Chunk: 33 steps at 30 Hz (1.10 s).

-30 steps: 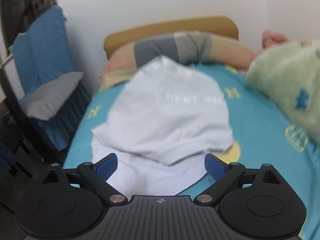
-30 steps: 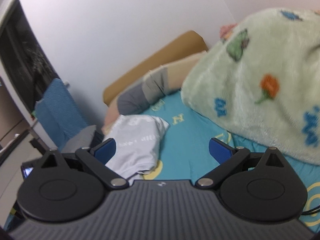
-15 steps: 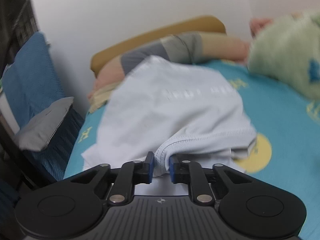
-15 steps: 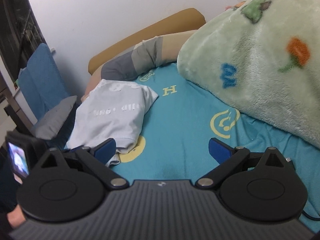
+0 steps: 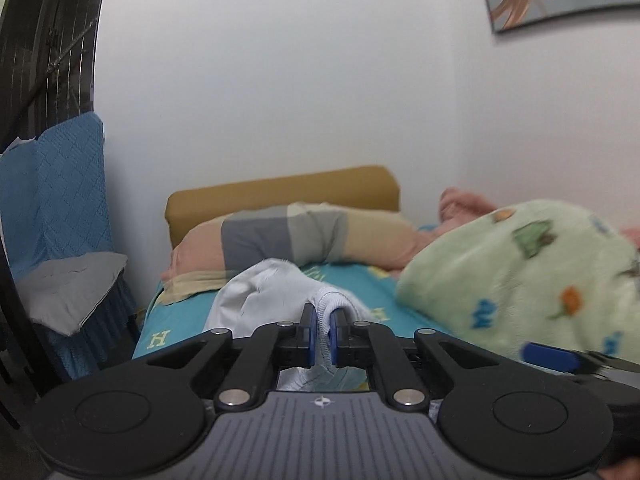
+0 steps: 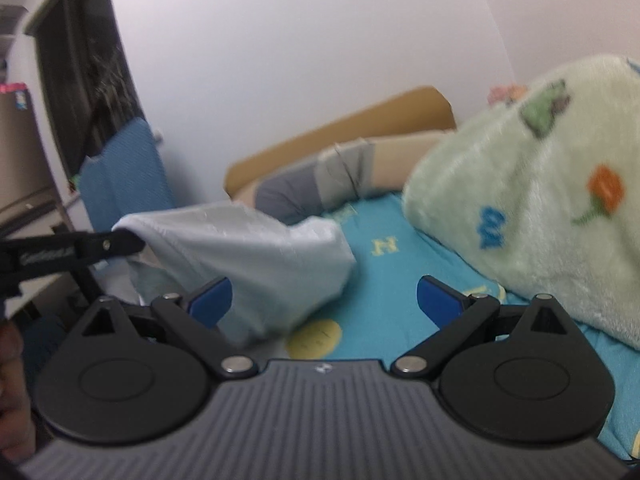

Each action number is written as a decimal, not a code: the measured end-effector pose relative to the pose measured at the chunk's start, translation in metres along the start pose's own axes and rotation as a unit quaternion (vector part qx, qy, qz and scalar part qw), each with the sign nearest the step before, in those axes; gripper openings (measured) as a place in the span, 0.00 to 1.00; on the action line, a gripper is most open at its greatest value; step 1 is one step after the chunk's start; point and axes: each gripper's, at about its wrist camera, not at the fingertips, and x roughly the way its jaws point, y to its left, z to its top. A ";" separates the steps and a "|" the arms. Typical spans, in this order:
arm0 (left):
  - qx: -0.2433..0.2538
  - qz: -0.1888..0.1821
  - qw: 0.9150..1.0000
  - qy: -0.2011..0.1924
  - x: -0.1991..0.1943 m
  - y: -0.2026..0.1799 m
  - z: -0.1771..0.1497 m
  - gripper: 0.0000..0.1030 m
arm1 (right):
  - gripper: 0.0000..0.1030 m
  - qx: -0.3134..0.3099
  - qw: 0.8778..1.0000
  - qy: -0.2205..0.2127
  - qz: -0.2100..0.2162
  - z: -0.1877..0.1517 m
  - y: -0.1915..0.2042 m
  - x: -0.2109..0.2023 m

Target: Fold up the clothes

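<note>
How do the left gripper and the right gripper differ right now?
The left gripper is shut on the ribbed hem of the white T-shirt; the right gripper stands open and holds nothing. The left lifts that edge off the teal bedsheet; the right hovers over the sheet beside the shirt. Both have black linkages and blue pads.

White cotton T-shirt [image 6: 256, 256] hangs above the turquoise patterned bedsheet [image 6: 392, 280], its hem between the left gripper [image 5: 323, 334] pads. Pale green fleece blanket [image 6: 540, 200] lies to its right. Long patchwork bolster pillow [image 5: 304, 236] lies behind, against the mustard padded headboard [image 5: 280, 188].
</note>
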 end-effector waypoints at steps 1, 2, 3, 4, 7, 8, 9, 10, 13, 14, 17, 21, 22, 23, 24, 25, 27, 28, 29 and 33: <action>-0.006 -0.004 1.000 -0.006 -0.014 0.000 0.002 0.07 | 0.98 -0.002 1.000 -0.006 0.007 0.002 0.003 -0.007; -0.011 -0.009 1.000 -0.012 -0.028 0.000 0.003 0.07 | 0.98 -0.003 1.000 -0.013 0.013 0.004 0.006 -0.014; -0.020 -0.012 1.000 -0.019 -0.044 0.002 0.005 0.07 | 0.98 -0.005 1.000 -0.019 0.020 0.006 0.009 -0.020; -0.032 -0.017 0.999 -0.025 -0.058 0.006 0.006 0.07 | 0.98 -0.007 0.999 -0.019 0.027 0.006 0.013 -0.026; -0.057 -0.036 0.997 -0.031 -0.090 0.014 0.004 0.07 | 0.98 -0.013 0.998 -0.016 0.059 0.007 0.025 -0.042; -0.066 -0.042 0.996 -0.034 -0.100 0.017 0.003 0.07 | 0.98 -0.016 0.997 -0.014 0.075 0.007 0.030 -0.047; -0.074 -0.048 0.995 -0.036 -0.111 0.020 0.003 0.07 | 0.98 -0.020 0.996 -0.012 0.091 0.008 0.035 -0.052; -0.080 -0.053 0.995 -0.033 -0.113 0.023 0.001 0.07 | 0.98 -0.024 0.994 -0.005 0.106 0.007 0.040 -0.052; -0.090 -0.060 0.994 -0.021 -0.117 0.032 -0.003 0.07 | 0.98 -0.045 0.989 0.013 0.141 0.004 0.058 -0.052; -0.094 -0.066 0.993 -0.016 -0.116 0.034 -0.004 0.07 | 0.98 -0.056 0.987 0.016 0.147 0.002 0.063 -0.051; -0.097 -0.078 0.992 -0.002 -0.100 0.040 -0.007 0.07 | 0.98 -0.082 0.985 0.022 0.152 -0.003 0.078 -0.046; -0.085 -0.075 0.993 0.027 -0.080 0.038 -0.015 0.07 | 0.98 -0.045 0.992 0.032 0.116 -0.003 0.065 -0.028; -0.085 -0.077 0.993 0.039 -0.075 0.038 -0.018 0.07 | 0.98 -0.027 0.994 0.033 0.104 -0.002 0.059 -0.025; -0.080 -0.078 0.993 0.048 -0.071 0.035 -0.020 0.07 | 0.98 -0.012 0.994 0.035 0.101 -0.002 0.053 -0.023; -0.074 -0.079 0.992 0.058 -0.066 0.032 -0.023 0.07 | 0.98 0.003 0.994 0.038 0.098 -0.002 0.048 -0.021; -0.066 -0.082 0.993 0.062 -0.063 0.028 -0.025 0.07 | 0.98 0.018 0.995 0.040 0.095 -0.002 0.042 -0.018; -0.045 -0.088 0.993 0.066 -0.060 0.016 -0.028 0.07 | 0.98 0.048 0.994 0.044 0.088 -0.002 0.031 -0.014; -0.033 -0.089 0.993 0.067 -0.058 0.010 -0.029 0.07 | 0.98 0.051 0.994 0.042 0.083 -0.003 0.029 -0.013; -0.029 -0.083 0.994 0.064 -0.058 0.008 -0.030 0.07 | 0.98 0.054 0.995 0.049 0.074 -0.004 0.027 -0.011; -0.033 -0.059 0.996 0.057 -0.057 0.005 -0.029 0.07 | 0.98 0.059 0.992 0.110 0.020 -0.014 0.017 0.005</action>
